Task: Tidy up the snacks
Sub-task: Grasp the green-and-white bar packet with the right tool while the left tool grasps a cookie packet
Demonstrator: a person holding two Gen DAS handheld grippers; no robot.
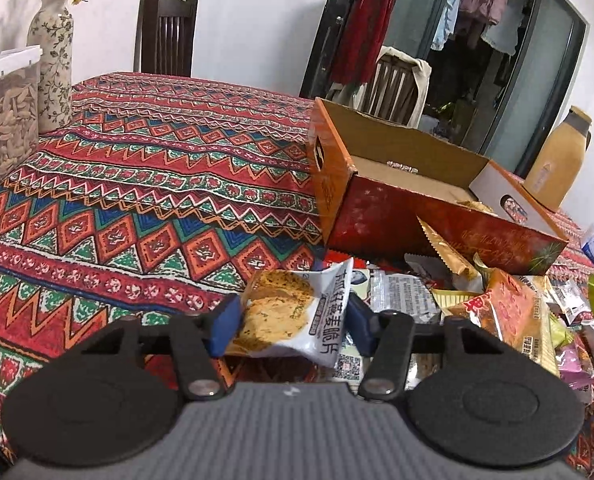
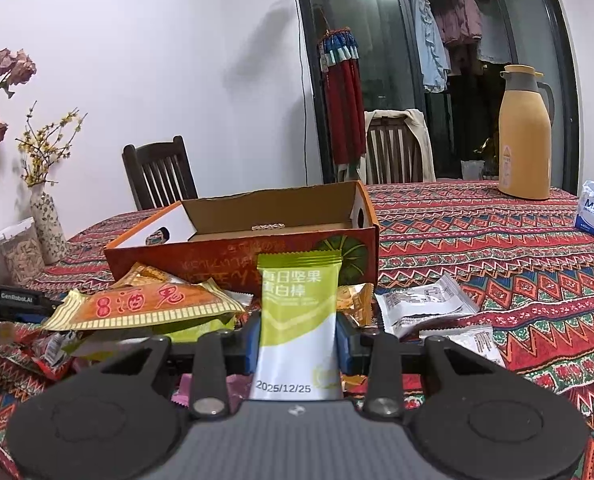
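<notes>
- Left gripper (image 1: 293, 320): lower centre of the left wrist view. Its blue pads press both sides of a white cracker packet (image 1: 287, 316) printed with round biscuits — the jaws stand partly closed on it, and the packet sits tilted between them.
- Right gripper (image 2: 299, 340): lower centre of the right wrist view. Its jaws are narrowly set and clamp a green-and-white nut bar packet (image 2: 297, 320), held upright with the date print at the bottom.
- Cardboard box (image 1: 417, 216): open-topped, red-orange, right of centre in the left view; at least one packet appears to lie inside, though the interior is mostly hidden.
- Snack pile (image 1: 497, 312): loose packets on the patterned tablecloth (image 1: 137, 184), just in front of the box.
- Orange packet with red characters (image 2: 149, 304): left of centre in the right view, on the pile.
- Yellow thermos jug (image 2: 525, 136): upper right, well apart from the box.
</notes>
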